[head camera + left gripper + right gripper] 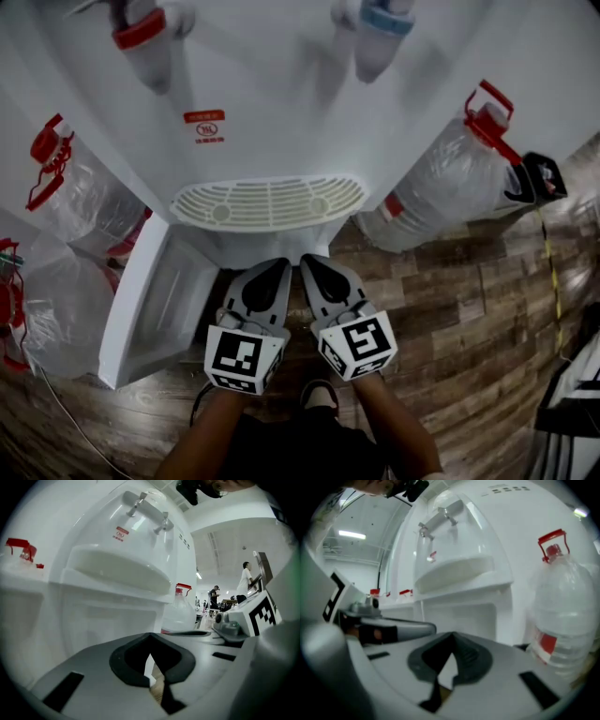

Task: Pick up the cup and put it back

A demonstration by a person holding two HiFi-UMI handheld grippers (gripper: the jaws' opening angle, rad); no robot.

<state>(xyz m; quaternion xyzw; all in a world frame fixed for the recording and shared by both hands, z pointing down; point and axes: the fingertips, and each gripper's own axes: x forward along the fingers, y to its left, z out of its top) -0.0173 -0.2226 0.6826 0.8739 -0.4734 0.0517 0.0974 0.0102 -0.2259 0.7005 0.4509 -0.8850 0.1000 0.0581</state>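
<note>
No cup shows in any view. My left gripper (278, 263) and right gripper (309, 260) are held side by side, low in front of a white water dispenser (281, 112), just below its slotted drip tray (267, 202). Both point at the cabinet under the tray. In the left gripper view the left gripper (150, 634) has its jaws closed to a point with nothing between them. The right gripper (451, 634) in its own view looks the same, shut and empty. Inside the cabinet nothing can be made out.
A red tap (141, 33) and a blue tap (380, 28) hang above the tray. The cabinet door (141, 300) stands open to the left. Large water bottles lie at the right (450, 183) and left (75, 197) on the wood floor (469, 309).
</note>
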